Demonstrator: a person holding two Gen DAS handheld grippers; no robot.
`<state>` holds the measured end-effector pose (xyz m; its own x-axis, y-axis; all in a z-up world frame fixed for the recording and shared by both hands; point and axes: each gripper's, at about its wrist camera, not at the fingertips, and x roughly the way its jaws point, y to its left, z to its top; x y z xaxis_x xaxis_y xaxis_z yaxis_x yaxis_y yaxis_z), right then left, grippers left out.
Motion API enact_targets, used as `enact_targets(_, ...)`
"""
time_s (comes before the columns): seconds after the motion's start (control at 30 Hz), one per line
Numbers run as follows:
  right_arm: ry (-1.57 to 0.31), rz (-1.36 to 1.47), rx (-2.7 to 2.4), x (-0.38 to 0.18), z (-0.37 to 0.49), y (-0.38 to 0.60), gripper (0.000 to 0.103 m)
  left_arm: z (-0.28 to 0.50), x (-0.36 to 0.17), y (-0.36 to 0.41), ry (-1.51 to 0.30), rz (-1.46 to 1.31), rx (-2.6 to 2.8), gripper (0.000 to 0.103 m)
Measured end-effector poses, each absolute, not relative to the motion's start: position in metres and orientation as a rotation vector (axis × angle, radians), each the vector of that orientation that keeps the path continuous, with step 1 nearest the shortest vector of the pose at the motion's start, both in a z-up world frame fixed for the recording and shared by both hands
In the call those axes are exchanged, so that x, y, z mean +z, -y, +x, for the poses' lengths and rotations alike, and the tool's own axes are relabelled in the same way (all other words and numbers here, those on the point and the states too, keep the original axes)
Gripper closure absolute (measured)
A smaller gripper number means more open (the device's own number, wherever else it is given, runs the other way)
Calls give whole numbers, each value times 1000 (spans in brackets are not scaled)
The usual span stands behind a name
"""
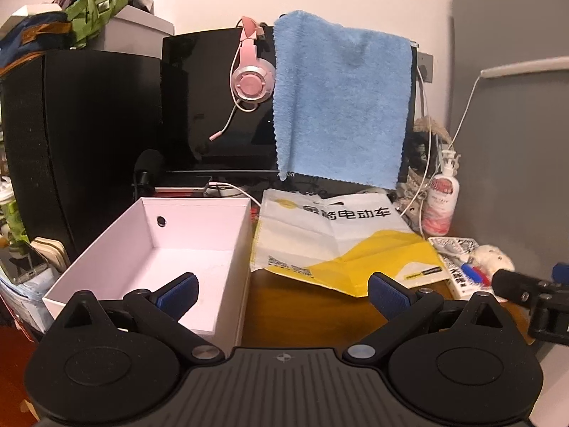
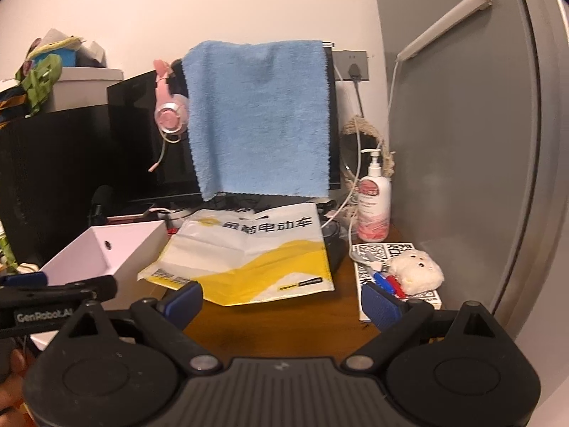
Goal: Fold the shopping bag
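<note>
A white and yellow shopping bag (image 1: 338,242) with black lettering lies flat and creased on the wooden desk (image 1: 295,309), seen also in the right wrist view as the shopping bag (image 2: 249,256). My left gripper (image 1: 282,293) hovers open just in front of the bag's near edge, nothing between its blue pads. My right gripper (image 2: 282,302) is open too, short of the bag's near right corner. Each gripper shows at the edge of the other's view.
An open white box (image 1: 160,256) stands left of the bag. Behind are a black monitor (image 1: 213,106) with a blue towel (image 1: 341,99) and pink headphones (image 1: 250,78). A pump bottle (image 2: 373,206), a booklet, pens and a plush toy (image 2: 416,270) sit at the right by a grey cabinet (image 2: 462,160).
</note>
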<state>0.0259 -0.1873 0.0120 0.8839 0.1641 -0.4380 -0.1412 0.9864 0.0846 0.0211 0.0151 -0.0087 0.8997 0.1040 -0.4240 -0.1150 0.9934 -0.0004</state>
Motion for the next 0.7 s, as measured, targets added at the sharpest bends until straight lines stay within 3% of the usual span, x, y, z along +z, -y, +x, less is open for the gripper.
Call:
enact_targets(0.17,-406,61,179,3,25,196,0,23,-17,-19,-408,-35,146,1)
enact_targets(0.7,-258,89,184,-34,29,222,0,47,-62,-2,-425,-41,96,1)
